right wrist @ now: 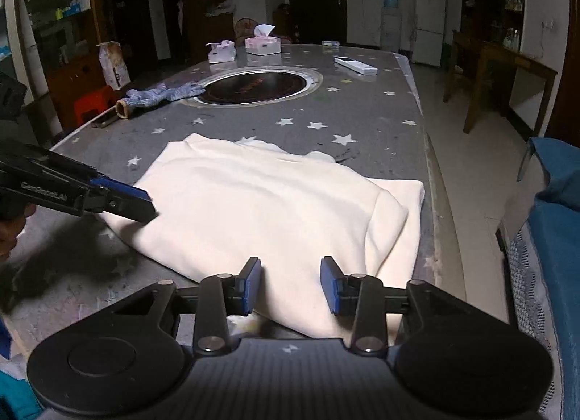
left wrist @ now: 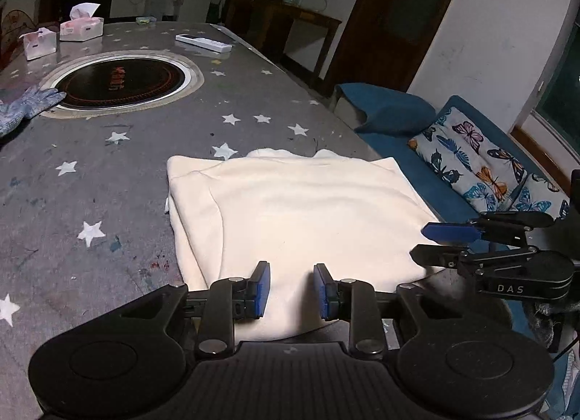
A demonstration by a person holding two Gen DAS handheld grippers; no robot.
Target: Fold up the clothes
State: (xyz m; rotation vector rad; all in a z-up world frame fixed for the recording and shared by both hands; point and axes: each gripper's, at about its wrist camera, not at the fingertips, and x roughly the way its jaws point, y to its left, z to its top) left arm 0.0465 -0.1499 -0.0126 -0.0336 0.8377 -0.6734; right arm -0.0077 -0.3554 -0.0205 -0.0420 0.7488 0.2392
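Observation:
A cream garment lies folded into a thick rectangle on the grey star-patterned table, close to the near edge. My left gripper hovers over the garment's near hem, jaws apart, with cloth lying flat below the gap and nothing pinched. My right gripper stands the same way over the near hem further right, open. Each shows in the other's view: the right gripper at the garment's right corner, the left gripper at its left edge.
A round black hob is set into the table's middle, with a blue knit glove beside it. A white remote and tissue boxes lie at the far end. A blue sofa with a butterfly cushion stands to the right.

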